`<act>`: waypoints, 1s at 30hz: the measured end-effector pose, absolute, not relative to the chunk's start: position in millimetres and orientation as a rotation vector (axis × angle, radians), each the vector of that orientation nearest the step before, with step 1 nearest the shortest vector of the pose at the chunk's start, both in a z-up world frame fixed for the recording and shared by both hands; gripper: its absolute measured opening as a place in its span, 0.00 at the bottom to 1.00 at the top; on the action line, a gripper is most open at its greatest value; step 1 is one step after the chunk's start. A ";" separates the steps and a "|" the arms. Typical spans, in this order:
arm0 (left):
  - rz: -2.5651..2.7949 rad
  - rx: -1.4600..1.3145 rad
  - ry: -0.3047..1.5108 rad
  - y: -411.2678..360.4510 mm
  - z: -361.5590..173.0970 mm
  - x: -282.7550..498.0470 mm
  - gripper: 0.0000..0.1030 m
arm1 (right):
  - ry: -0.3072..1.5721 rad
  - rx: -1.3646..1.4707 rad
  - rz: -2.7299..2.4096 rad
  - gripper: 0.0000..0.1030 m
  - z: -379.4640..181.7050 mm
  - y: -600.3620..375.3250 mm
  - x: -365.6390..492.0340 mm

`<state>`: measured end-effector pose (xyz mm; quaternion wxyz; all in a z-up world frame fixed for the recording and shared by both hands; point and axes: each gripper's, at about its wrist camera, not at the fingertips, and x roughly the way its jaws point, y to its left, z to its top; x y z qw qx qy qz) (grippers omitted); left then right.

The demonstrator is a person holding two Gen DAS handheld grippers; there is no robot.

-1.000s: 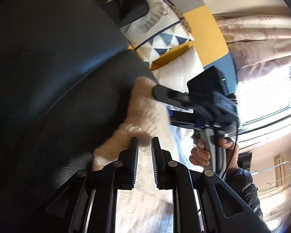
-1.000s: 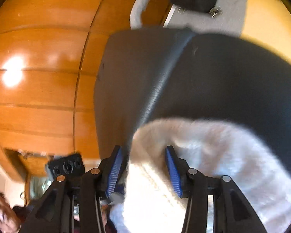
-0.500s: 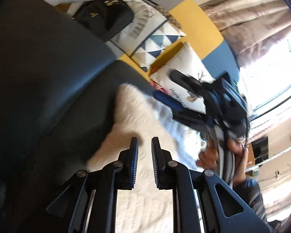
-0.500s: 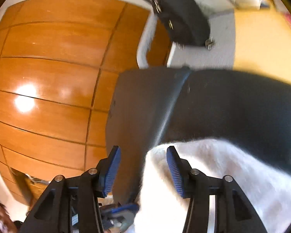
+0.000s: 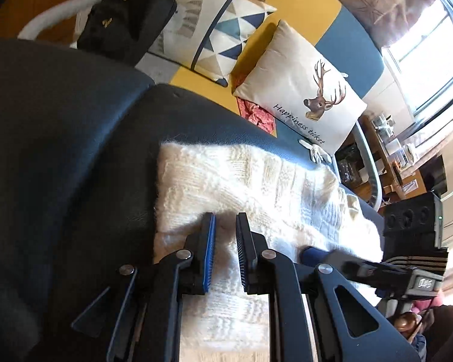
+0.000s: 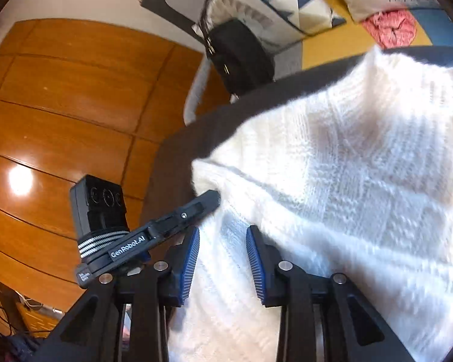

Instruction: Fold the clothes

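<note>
Both grippers had dragged the sweater [image 5: 244, 187] near, left gripper [image 5: 225, 235] clenched on knit, right gripper [image 6: 222, 241] just closing around it, so the fold's underway.

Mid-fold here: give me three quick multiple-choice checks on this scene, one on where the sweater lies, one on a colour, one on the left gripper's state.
1. Where does the white sweater lie?
A. on the dark leather seat
B. on the wooden floor
C. on the deer pillow

2. What colour is the handbag beyond the seat?
A. red
B. black
C. white

3. How is the left gripper?
A. wide open, clear of the knit
B. out of view
C. nearly closed, with sweater knit between its pads

Answers: 1 A, the knit is spread over the dark cushion; 2 B, it is black with gold fittings; 3 C, its narrow gap is filled with white knit.
</note>
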<state>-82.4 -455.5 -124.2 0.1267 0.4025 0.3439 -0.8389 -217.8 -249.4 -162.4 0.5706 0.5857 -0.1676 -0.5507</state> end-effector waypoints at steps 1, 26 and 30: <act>-2.458 1.134 1.022 -453.1 -119.3 -71.9 0.15 | -0.394 1.362 -1.309 0.37 -157.2 -244.8 -214.8; -2.546 1.219 0.306 -364.5 -123.5 -23.5 0.25 | 0.277 1.220 -2.138 0.41 -129.5 -118.4 -134.9; -2.595 1.131 0.332 -359.6 -106.1 -13.2 0.25 | 0.134 1.205 -2.216 0.41 -116.7 -91.4 -144.8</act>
